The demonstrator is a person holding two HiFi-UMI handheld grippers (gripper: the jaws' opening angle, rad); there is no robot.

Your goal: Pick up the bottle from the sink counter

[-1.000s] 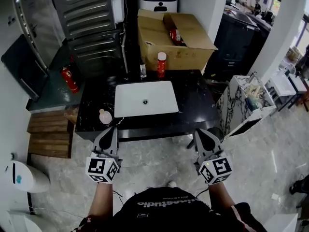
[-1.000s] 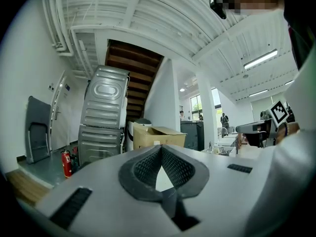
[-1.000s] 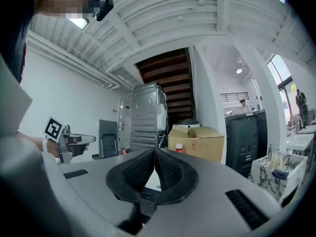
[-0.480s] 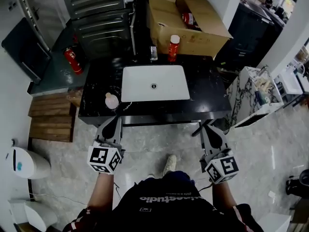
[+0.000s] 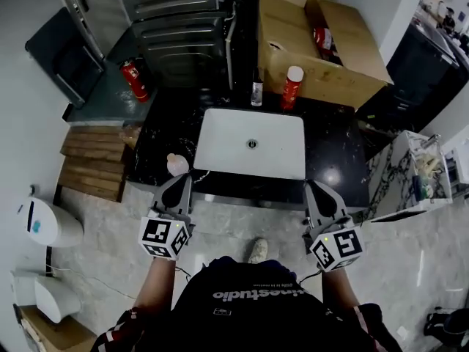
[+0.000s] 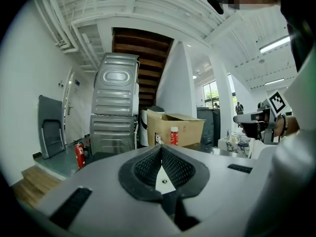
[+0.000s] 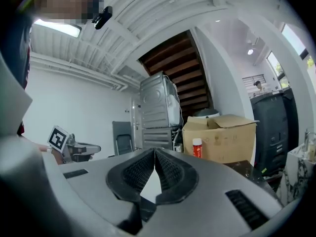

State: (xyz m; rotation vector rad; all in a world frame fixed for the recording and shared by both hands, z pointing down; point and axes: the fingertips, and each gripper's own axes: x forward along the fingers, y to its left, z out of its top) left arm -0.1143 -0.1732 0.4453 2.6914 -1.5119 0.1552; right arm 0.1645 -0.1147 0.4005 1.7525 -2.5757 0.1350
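At the near edge of the black bench (image 5: pixel 337 152), the left tongs (image 5: pixel 182 180) and the right tongs (image 5: pixel 314 188) are hovering well apart, each pointing toward the far side. Both pairs are holding their ribbed pads pressed together at the tips, narrow, with nothing between them.

The bottle (image 5: pixel 292 88), red with a white cap, is standing upright at the far edge of the bench, just beyond the far right corner of the white sink (image 5: pixel 220 149) and just in front of the open cardboard box (image 5: pixel 344 53). A smaller clear bottle (image 5: pixel 256 92) is standing near it on the left. A pale round-topped object (image 5: pixel 176 164) is sitting on the near left part of the bench, just beyond the tips of the left tongs.

On the floor at the far left, a red fire extinguisher (image 5: pixel 132 79) is standing beside the stacked grey appliances (image 5: pixel 183 28).
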